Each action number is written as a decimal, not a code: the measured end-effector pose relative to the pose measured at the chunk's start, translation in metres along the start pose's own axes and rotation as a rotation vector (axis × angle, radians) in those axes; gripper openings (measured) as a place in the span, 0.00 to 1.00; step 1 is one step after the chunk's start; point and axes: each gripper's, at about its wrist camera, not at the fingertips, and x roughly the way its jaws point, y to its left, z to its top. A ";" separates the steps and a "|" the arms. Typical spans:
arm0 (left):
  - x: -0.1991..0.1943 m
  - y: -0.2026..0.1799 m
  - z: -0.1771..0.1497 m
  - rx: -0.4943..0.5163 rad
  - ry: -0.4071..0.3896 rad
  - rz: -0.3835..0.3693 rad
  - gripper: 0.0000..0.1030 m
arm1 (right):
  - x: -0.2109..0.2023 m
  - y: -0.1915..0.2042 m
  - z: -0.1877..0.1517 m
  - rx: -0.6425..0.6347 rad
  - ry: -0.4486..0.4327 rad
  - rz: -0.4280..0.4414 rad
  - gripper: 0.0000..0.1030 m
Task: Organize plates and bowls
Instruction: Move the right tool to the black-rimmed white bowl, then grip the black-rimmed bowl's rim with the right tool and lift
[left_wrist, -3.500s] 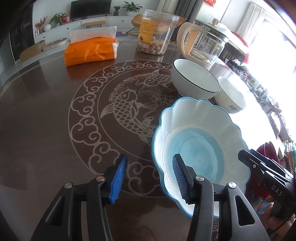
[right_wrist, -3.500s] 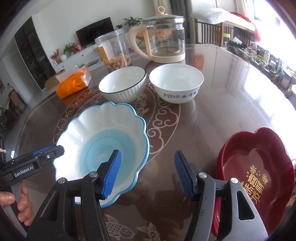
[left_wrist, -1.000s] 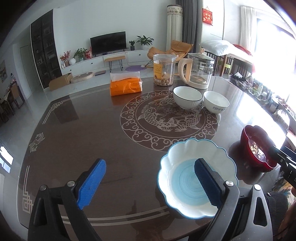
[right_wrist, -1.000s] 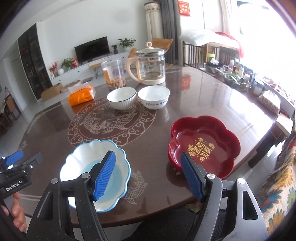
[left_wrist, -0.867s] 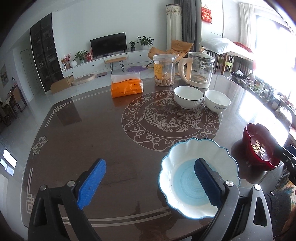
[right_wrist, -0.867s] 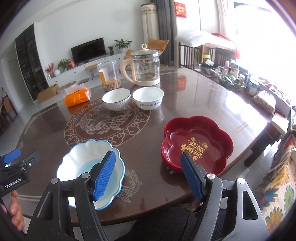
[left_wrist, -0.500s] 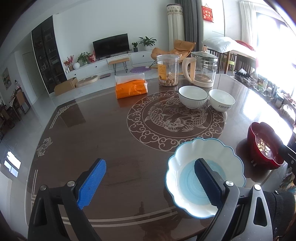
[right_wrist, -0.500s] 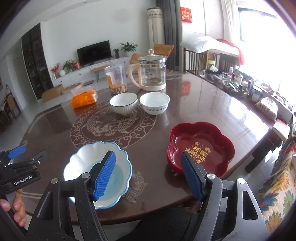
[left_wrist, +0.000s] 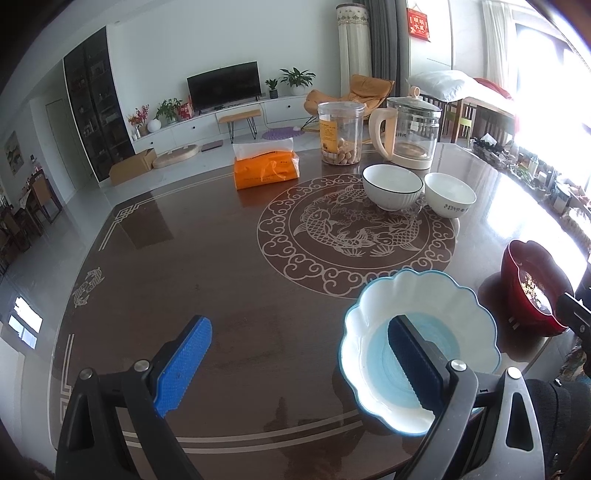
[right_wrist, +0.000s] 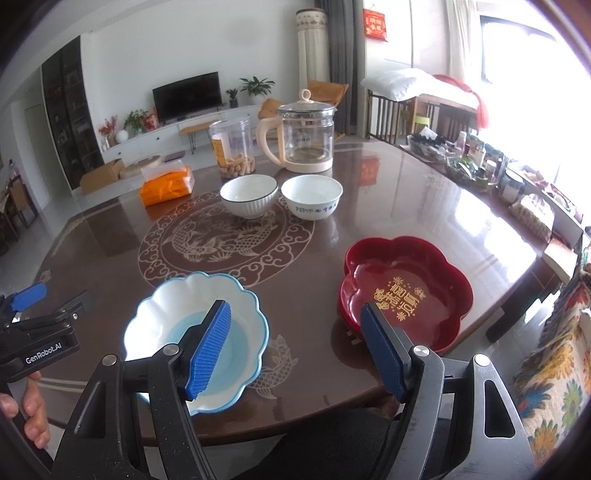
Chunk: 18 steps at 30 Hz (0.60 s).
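A scalloped white bowl with a blue centre (left_wrist: 424, 314) (right_wrist: 166, 314) sits near the table's front edge. A red flower-shaped plate (right_wrist: 406, 284) (left_wrist: 532, 284) lies to its right. Two white bowls stand side by side further back: a ribbed one with a dark rim (left_wrist: 392, 184) (right_wrist: 248, 194) and a plain one with blue writing (left_wrist: 448, 195) (right_wrist: 312, 195). My left gripper (left_wrist: 299, 365) hangs open above the front edge, holding nothing. My right gripper (right_wrist: 295, 350) is open too, raised above the gap between the scalloped bowl and the red plate.
At the back stand an orange tissue pack (left_wrist: 266, 168), a clear snack jar (left_wrist: 341, 133) and a glass kettle (left_wrist: 412, 133). The dark round table (left_wrist: 221, 258) has a fish medallion. A hand (right_wrist: 31, 417) holds the left gripper's body (right_wrist: 37, 332).
Since 3.5 s ago both grippers have pulled back and up from the bowls, and the left one has opened wider. Over the last second little has changed.
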 end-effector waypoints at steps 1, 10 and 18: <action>0.002 0.001 0.001 -0.004 0.006 -0.011 0.93 | 0.002 0.000 -0.001 0.002 0.005 0.003 0.74; 0.052 0.046 0.058 -0.166 0.070 -0.269 0.93 | 0.026 -0.006 0.021 0.035 0.066 0.093 0.74; 0.166 0.017 0.162 -0.108 0.266 -0.437 0.90 | 0.123 -0.014 0.107 0.139 0.216 0.264 0.74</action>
